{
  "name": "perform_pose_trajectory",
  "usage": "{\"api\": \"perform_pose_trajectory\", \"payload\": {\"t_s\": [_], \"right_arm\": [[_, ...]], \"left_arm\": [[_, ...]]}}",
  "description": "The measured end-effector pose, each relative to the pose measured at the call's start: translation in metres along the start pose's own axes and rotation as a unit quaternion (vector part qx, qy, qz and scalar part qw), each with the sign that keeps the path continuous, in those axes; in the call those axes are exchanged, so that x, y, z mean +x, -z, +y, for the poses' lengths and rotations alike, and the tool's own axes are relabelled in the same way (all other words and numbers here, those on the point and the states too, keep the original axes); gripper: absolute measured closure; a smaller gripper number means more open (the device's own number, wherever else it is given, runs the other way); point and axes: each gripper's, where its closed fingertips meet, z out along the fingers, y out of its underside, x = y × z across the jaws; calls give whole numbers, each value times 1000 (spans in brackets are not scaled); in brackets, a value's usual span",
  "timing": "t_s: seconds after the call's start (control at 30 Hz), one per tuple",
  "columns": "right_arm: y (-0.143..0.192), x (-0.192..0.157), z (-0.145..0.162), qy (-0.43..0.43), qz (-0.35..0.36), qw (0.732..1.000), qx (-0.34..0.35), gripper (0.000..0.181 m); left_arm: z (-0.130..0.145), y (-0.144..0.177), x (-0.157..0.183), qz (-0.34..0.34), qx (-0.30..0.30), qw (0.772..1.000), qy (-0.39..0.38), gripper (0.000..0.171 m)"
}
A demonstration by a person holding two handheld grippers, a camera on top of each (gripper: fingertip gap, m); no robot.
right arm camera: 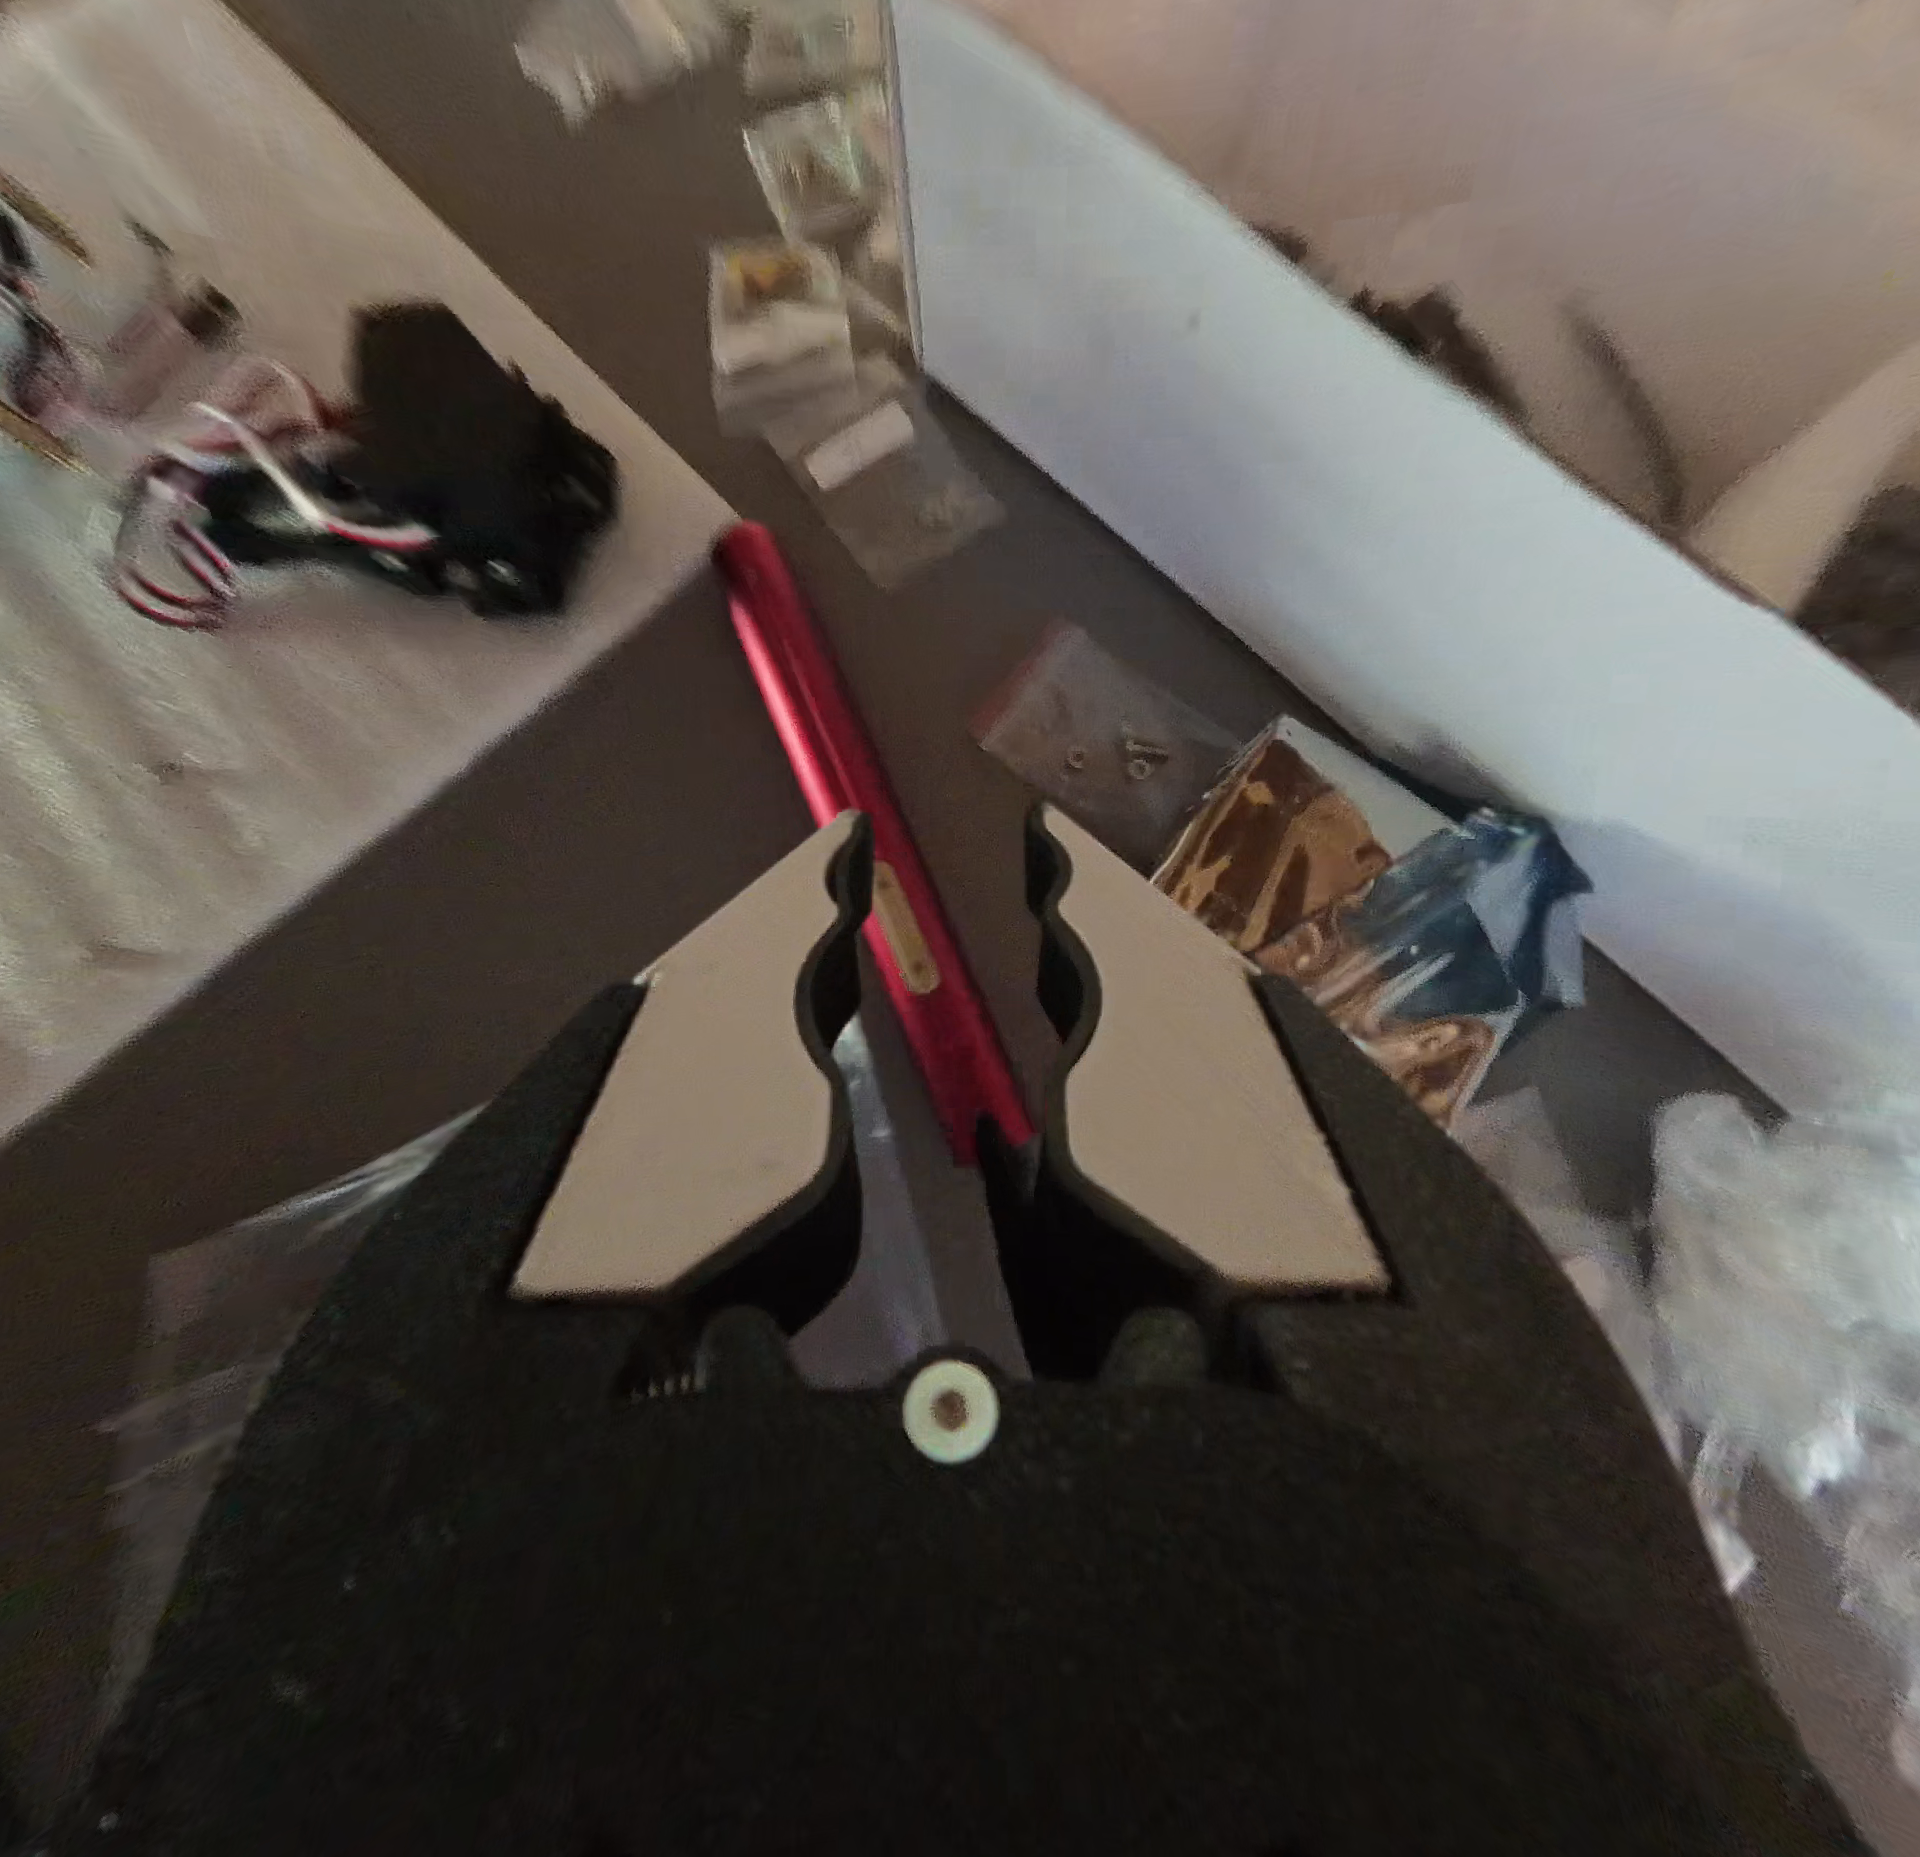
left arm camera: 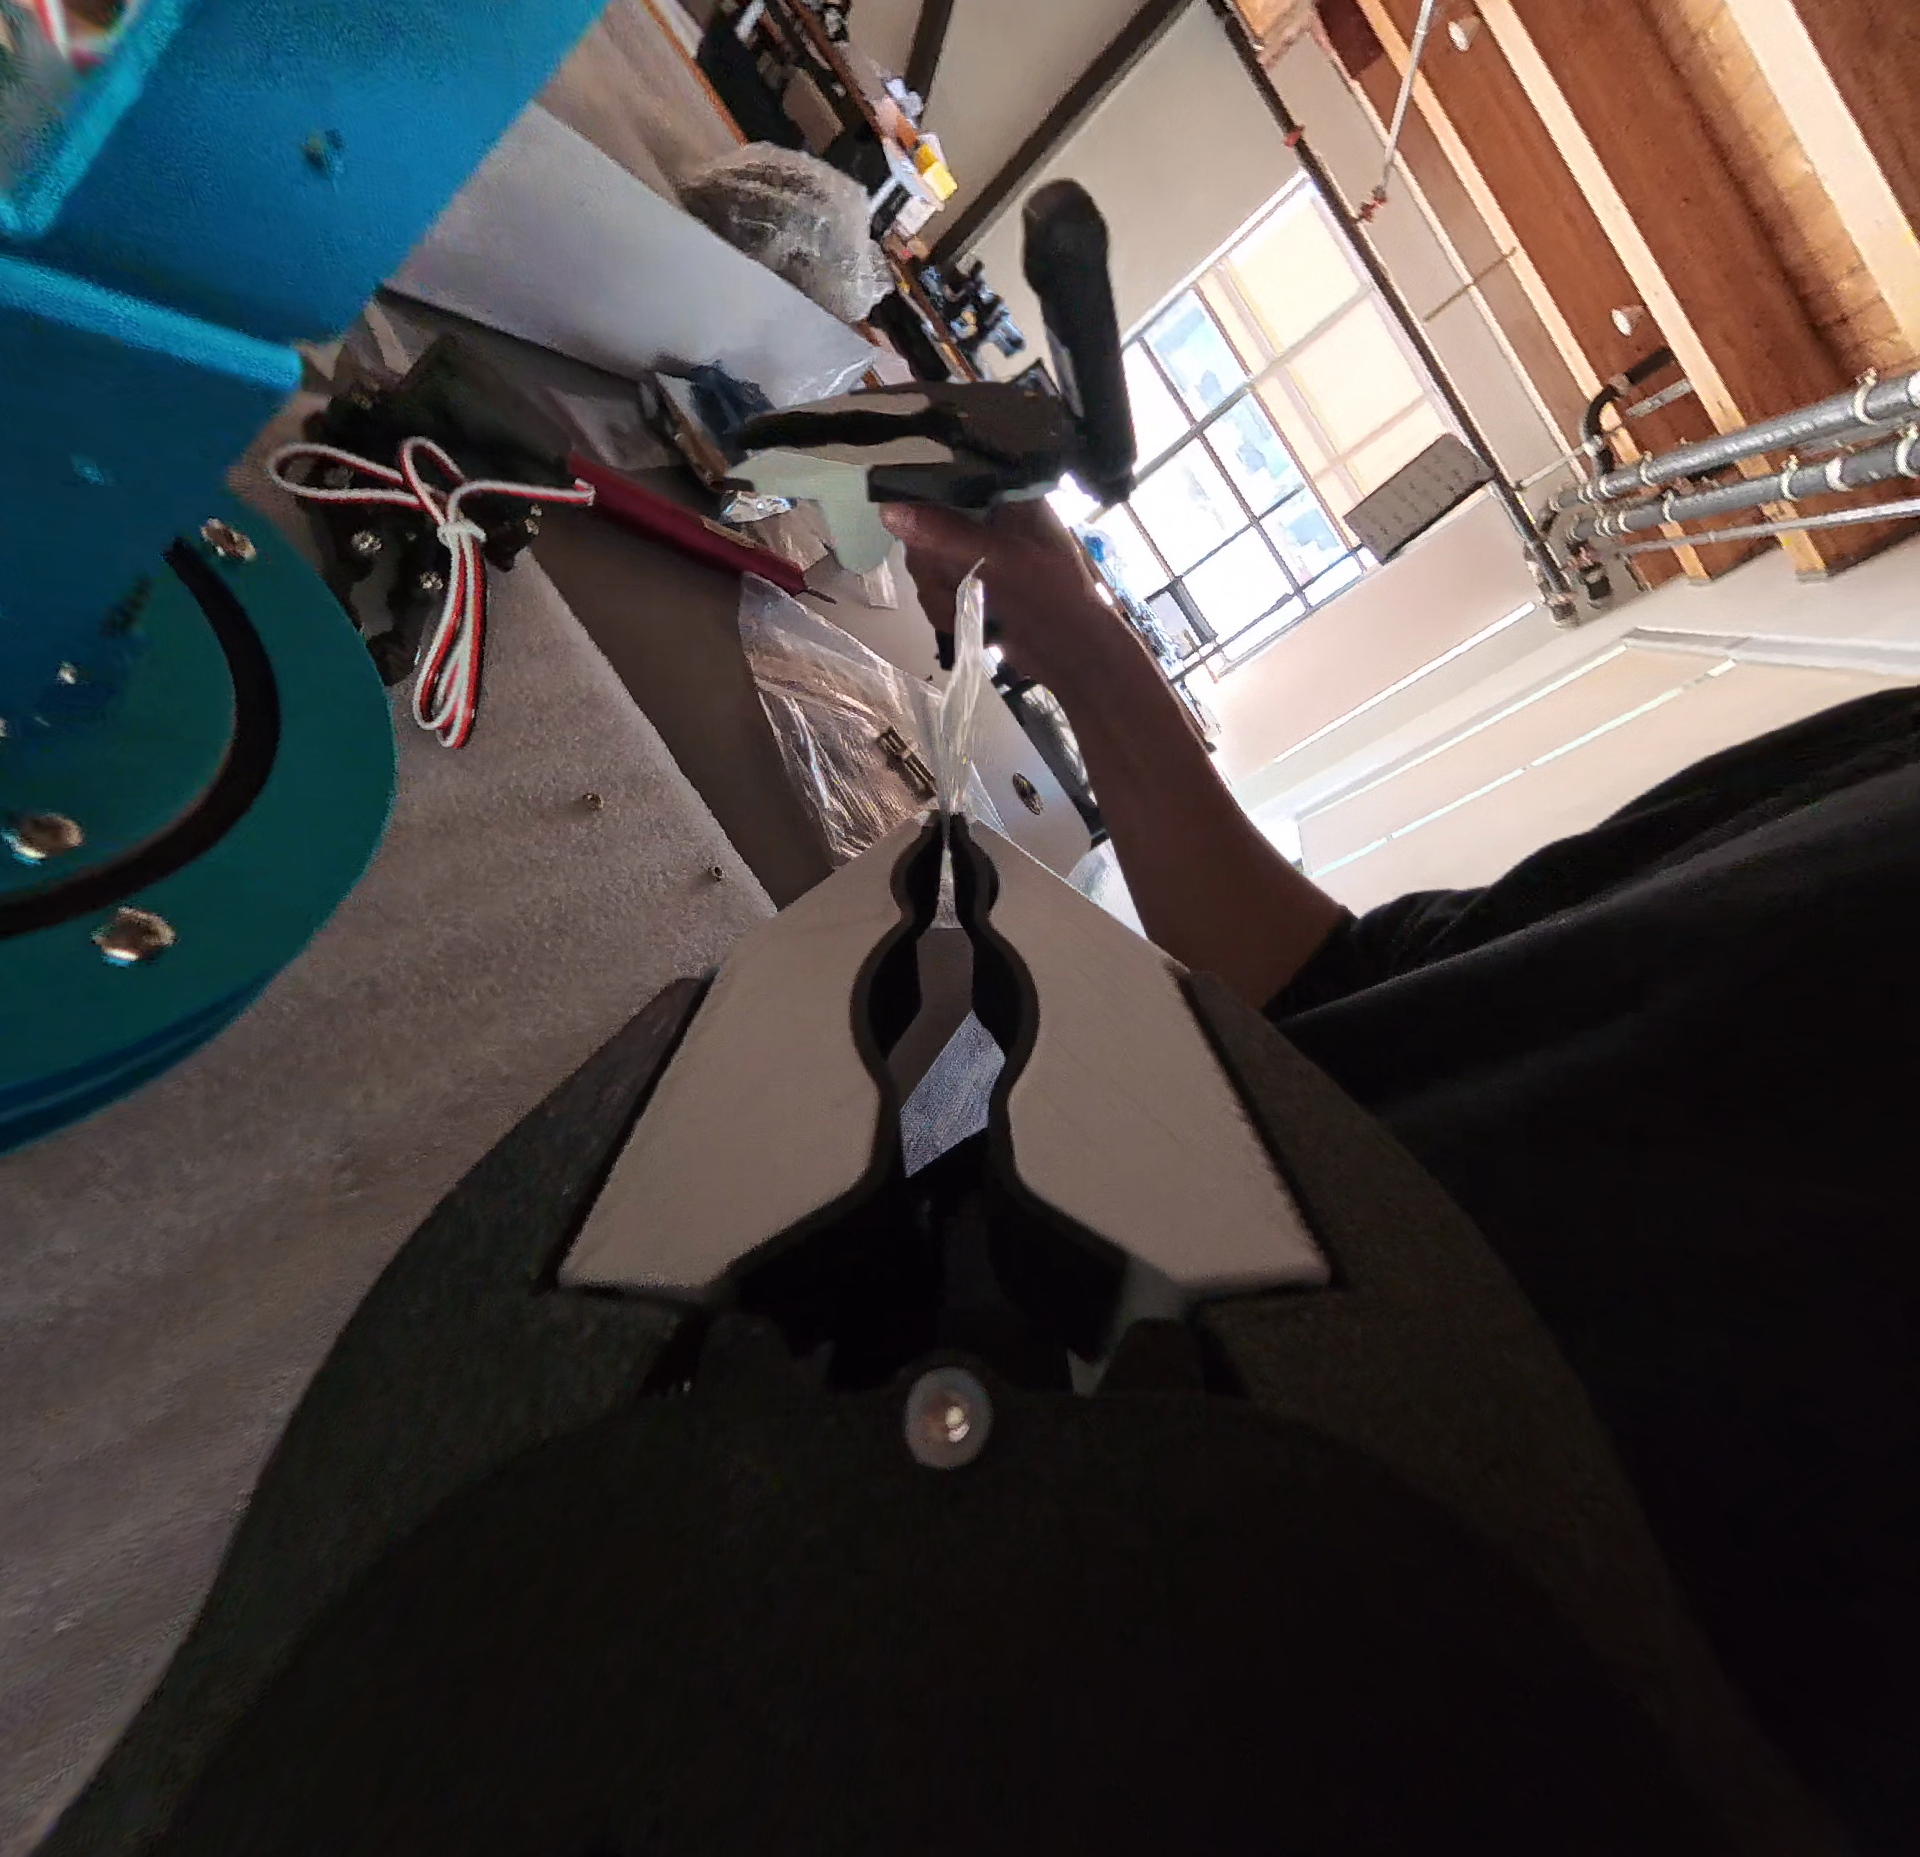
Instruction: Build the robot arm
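My left gripper [left arm camera: 948, 833] is shut on a clear plastic bag [left arm camera: 961, 685], pinching its edge at the fingertips; the bag sticks out ahead of the tips. My right gripper [right arm camera: 945, 836] is open, its fingers on either side of a red screwdriver [right arm camera: 831, 727] that lies on the brown table; I cannot tell whether it touches it. The right gripper also shows in the left wrist view [left arm camera: 831, 467], held by a hand [left arm camera: 997, 571] above the red screwdriver [left arm camera: 675, 524]. The right wrist view is blurred.
A blue machine body with a round flanged base [left arm camera: 156, 664] stands at the left on a grey mat [left arm camera: 468, 976]. A black part with red-white cables [left arm camera: 436, 519] lies on the mat. Plastic bags [left arm camera: 821, 706], foil packets [right arm camera: 1309, 893] and a white box [right arm camera: 1351, 519] lie nearby. The left gripper's tips are roughly 30 cm from the right gripper's.
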Motion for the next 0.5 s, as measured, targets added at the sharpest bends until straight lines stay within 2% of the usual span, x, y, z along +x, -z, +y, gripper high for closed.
{"api": "perform_pose_trajectory", "payload": {"t_s": [0.1,0.23,0.5], "right_arm": [[-26,17,5,38,20,998,-44,153],[-41,33,10,80,59,991,-86,149],[-44,30,11,6,-10,998,-68,164]], "left_arm": [[5,-14,-4,-18,12,1000,22,171],[11,-35,-8,-30,19,998,46,171],[19,-70,-19,-39,-1,997,69,171]]}}
